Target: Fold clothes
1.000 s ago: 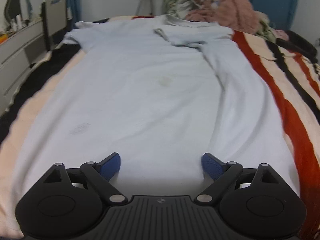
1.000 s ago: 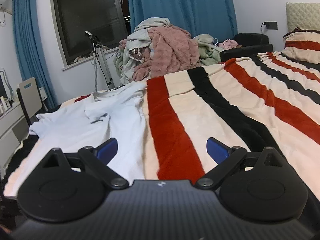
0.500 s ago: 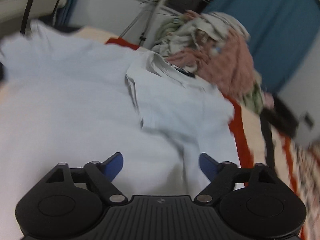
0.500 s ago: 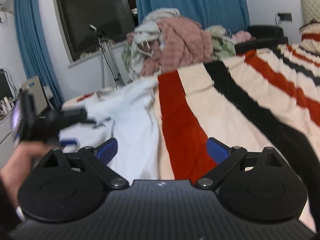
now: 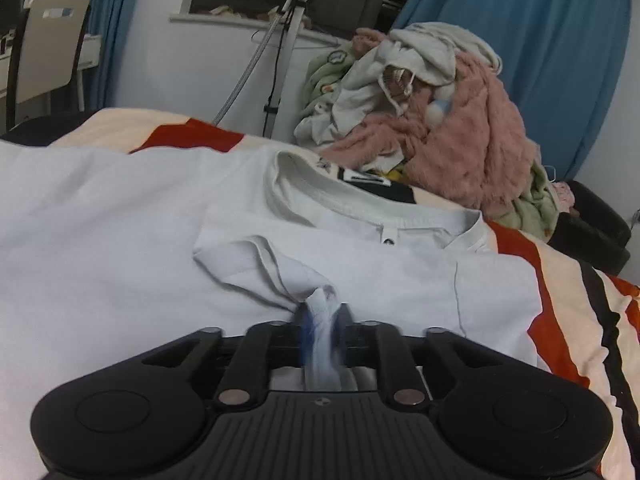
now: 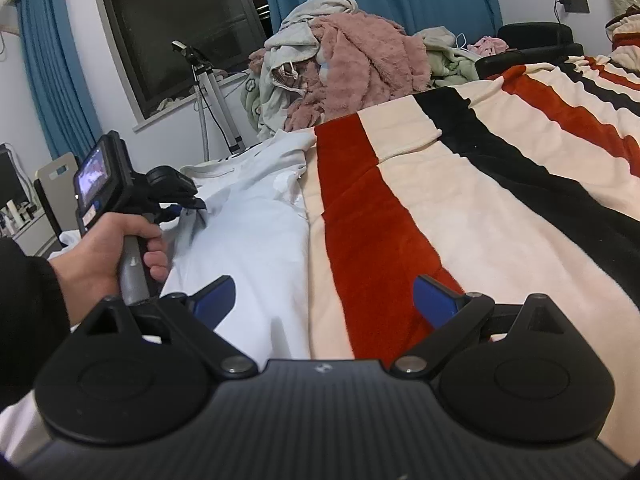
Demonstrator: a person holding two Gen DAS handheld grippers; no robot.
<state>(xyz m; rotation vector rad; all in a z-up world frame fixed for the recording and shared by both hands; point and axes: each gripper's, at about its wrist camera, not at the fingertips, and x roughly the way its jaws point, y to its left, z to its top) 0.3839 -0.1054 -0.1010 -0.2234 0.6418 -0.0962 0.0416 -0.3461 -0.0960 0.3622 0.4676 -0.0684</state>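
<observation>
A pale blue T-shirt lies spread on the striped bed, collar toward the far end, its right sleeve folded in over the chest. My left gripper is shut on the bunched edge of that folded sleeve. The right wrist view shows the left gripper in a hand, pinching the shirt. My right gripper is open and empty, low over the shirt's right edge and the blanket's red stripe.
A striped red, black and cream blanket covers the bed. A pile of pink and grey clothes sits at the far end. A tripod and a chair stand by the window wall.
My left gripper moved forward up the shirt and closed on the folded sleeve's edge; it was open before. My right gripper stayed open and shifted little.
</observation>
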